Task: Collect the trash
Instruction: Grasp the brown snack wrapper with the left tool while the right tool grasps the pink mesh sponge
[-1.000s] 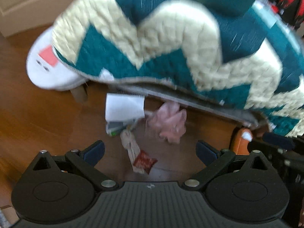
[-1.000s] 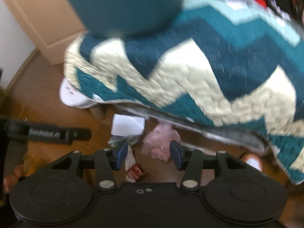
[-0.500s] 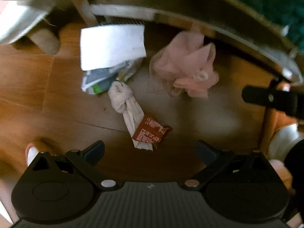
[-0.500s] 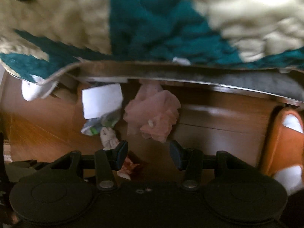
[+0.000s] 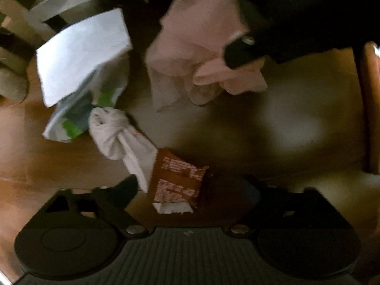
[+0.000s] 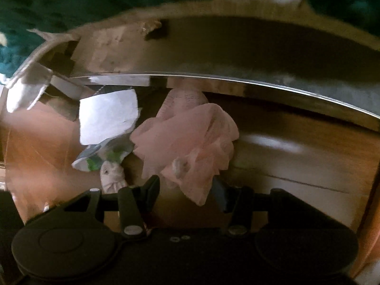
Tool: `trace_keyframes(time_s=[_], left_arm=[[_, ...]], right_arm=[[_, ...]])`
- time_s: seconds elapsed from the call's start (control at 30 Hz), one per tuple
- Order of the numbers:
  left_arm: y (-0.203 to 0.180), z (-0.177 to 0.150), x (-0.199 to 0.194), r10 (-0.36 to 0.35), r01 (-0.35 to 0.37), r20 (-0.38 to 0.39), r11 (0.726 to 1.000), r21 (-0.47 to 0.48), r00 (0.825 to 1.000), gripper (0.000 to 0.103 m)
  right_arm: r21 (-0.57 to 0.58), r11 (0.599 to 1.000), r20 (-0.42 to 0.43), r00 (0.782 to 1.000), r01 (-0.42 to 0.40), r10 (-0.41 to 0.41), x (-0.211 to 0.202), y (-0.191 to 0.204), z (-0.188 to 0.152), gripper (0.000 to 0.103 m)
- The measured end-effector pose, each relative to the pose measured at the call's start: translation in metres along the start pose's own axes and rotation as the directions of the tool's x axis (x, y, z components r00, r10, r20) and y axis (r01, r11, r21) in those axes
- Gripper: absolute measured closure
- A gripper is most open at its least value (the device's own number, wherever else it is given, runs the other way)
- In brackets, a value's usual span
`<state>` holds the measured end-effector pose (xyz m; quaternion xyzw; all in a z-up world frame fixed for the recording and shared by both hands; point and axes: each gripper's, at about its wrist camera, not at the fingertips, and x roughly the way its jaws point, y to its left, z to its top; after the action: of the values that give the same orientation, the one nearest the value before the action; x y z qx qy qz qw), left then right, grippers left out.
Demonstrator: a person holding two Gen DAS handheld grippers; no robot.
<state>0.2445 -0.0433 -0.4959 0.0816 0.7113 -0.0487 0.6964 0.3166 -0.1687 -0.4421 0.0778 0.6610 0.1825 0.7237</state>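
Inspection of the floor under the bed edge (image 6: 237, 80). Trash lies in a loose cluster on the wood floor (image 5: 296, 123), close to the bed rail.

Left tool (image 5: 190, 187): jaws have just been closing but stand apart, nothing gripped. The brown wrapper (image 5: 177, 180) lies between the fingers, not visibly pinched. Overlapping its upper left edge is a knotted white tissue (image 5: 114, 133). Beyond that, nearer the bed, lie a white paper (image 5: 80, 54) and a green-printed packet (image 5: 76, 116) partly under it.

Right tool (image 6: 185, 190): jaws apart, holding nothing. The lower tail of the pink netting (image 6: 190, 142) hangs between the fingers; I cannot tell whether either pad touches it. The netting sits partly under the rail.

Handling, in my judgement:
- Wrapper: light, thin, crinkly film, likely slick and flat to the floor. Best taken across its raised torn end, fingers pressed down to the boards before closing.
- Tissue: soft and light; the knot offers the only firm bulk.
- Netting: very light, soft, springy mesh. It should compress a great deal, so a hold on the thick gathered middle is safer than the loose tail, which may slip out.
- Paper: flat and stiff; an edge or lifted corner is needed.

Both views are blurred; fine contact is not confirmed.
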Motion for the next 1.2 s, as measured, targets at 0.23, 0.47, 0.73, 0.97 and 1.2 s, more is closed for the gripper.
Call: trace_keyframes(time_s=[0.23, 0.47, 0.73, 0.97, 1.2], left_arm=[[-0.009, 0.001, 0.016, 0.027, -0.027, -0.004, 0.999, 0.017, 1.0, 0.044], [-0.008, -0.002, 0.023, 0.013, -0.013, 0.008, 1.0, -0.013, 1.0, 0.065], [-0.007, -0.005, 0.013, 0.009, -0.01, -0.012, 0.999, -0.048, 1.0, 0.077], [0.012, -0.005, -0.034, 0.016, -0.017, -0.007, 0.987, -0.16, 1.0, 0.079], [0.034, -0.007, -0.107, 0.029, -0.011, 0.061, 0.959, -0.283, 0.998, 0.079]], right_arm=[[0.021, 1.0, -0.008, 1.0, 0.014, -0.014, 0.022, -0.004, 0.006, 0.054], [0.022, 0.999, 0.008, 0.999, 0.037, -0.037, 0.025, -0.006, 0.006, 0.056], [0.008, 0.998, -0.006, 0.998, 0.062, -0.061, 0.012, 0.005, 0.006, 0.09], [0.025, 0.998, 0.033, 0.998, 0.056, -0.057, -0.038, 0.015, -0.003, 0.091], [0.057, 0.996, 0.085, 0.994, 0.066, -0.071, -0.105, 0.025, -0.014, 0.092]])
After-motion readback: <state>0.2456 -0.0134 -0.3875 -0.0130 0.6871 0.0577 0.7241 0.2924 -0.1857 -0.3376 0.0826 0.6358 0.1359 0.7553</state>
